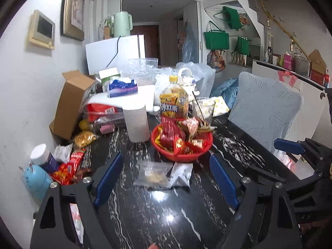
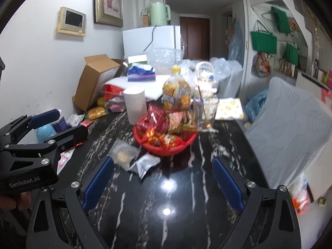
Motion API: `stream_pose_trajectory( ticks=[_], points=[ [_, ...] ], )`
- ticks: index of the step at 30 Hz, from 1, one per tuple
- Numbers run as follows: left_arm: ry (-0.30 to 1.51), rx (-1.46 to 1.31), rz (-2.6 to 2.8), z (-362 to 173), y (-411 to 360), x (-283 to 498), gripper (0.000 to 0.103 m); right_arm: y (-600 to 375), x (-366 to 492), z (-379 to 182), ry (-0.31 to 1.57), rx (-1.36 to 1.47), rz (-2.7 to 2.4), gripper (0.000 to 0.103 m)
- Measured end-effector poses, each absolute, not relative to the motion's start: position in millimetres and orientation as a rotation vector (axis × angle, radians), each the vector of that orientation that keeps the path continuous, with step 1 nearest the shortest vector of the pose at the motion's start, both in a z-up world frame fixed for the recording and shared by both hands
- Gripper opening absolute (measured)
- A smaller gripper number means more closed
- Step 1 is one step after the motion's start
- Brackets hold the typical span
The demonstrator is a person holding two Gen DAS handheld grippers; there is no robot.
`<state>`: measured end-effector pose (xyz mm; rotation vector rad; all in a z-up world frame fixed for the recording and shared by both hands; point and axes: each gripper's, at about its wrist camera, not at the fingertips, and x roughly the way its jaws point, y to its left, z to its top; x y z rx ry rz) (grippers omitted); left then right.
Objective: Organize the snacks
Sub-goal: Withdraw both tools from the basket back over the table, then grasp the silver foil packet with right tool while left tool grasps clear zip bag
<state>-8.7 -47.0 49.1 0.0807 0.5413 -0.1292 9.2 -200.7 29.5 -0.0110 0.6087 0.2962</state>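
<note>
A red basket full of red snack packets stands mid-table; it also shows in the right wrist view. In front of it lie a clear packet of cookies and a silver packet. My left gripper is open and empty, its fingers either side of the two packets and just short of them. My right gripper is open and empty, right of the packets. More red snack packets lie at the left edge.
The black marble table holds a paper roll, a tea bottle, a glass, a cardboard box, a tissue pack and a blue clock. A grey chair stands right.
</note>
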Motion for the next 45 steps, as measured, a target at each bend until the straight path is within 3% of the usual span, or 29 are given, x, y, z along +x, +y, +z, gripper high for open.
stream_pose_trajectory(
  ticks=[26, 45],
  points=[
    [0.757, -0.036, -0.033, -31, 1, 20, 0.085, -169, 39, -50, 0.825, 0.043, 0.366, 0.096],
    [0.811, -0.098, -0.051, -60, 33, 82, 0.085, -138, 123, -82, 0.927, 0.06, 0.4, 0.085]
  ],
)
